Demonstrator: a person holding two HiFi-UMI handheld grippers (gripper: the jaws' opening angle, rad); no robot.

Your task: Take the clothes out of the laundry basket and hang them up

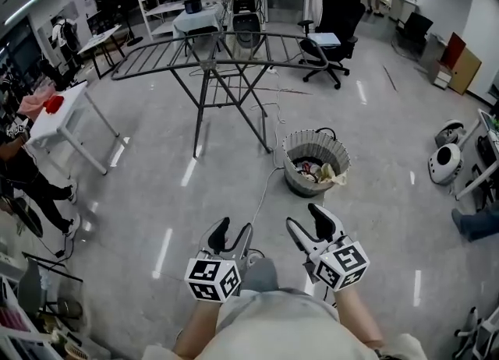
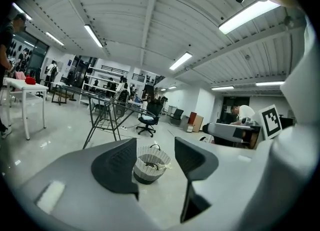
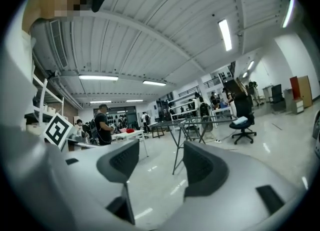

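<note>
**No legible writing in any view**

No word, number, brand or sign can be read here. The only printed marks are black-and-white square patterns (block codes, not letters). One set is on the left marker cube (image 1: 212,279) behind the left tongs (image 1: 234,231). The other is on the right marker cube (image 1: 343,265) behind the right tongs (image 1: 305,221). Both cubes are nearer the camera than the laundry basket (image 1: 295,170). Anything on the walls far beyond the basket is too small and blurred to make out.
</note>
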